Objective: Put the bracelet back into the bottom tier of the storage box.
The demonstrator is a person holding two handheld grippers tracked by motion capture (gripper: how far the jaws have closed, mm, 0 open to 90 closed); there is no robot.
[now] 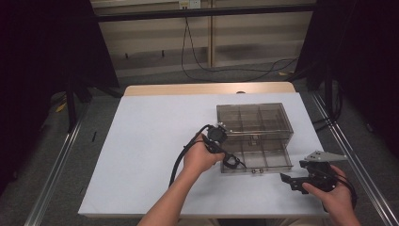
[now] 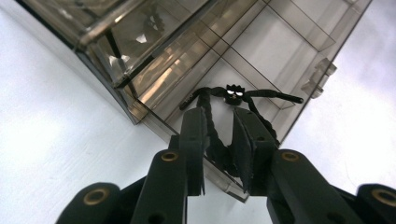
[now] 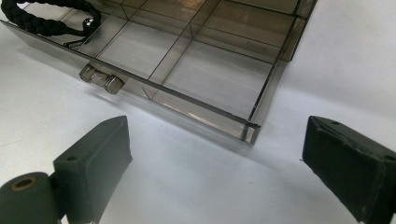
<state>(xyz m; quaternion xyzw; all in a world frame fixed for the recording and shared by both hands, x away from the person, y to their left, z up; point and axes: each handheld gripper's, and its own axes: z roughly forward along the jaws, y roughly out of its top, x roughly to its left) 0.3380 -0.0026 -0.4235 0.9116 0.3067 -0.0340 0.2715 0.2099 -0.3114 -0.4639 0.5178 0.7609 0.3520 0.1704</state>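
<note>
A smoky clear compartment box (image 1: pixel 277 159) lies open on the white table, its lid (image 1: pixel 254 117) raised behind it. A black braided cord (image 2: pixel 215 140) with a small black charm with eyes (image 2: pixel 232 93) reaches into the box's front left compartment. My left gripper (image 1: pixel 233 162) is at that corner, and its jaws (image 2: pixel 218 114) are shut on the cord. Off the box's front right corner, my right gripper (image 1: pixel 288 181) hovers over the table. Its jaws (image 3: pixel 217 128) stand wide open with nothing between them, facing the corner of the box (image 3: pixel 250 130). The cord's end (image 3: pixel 46 21) lies in the far compartment.
A clear latch (image 3: pixel 100 79) juts from the middle of the box's front wall. The white table (image 1: pixel 150 141) stretches bare to the left of the box. Metal rails run along both sides of the table, and cables lie on the floor beyond.
</note>
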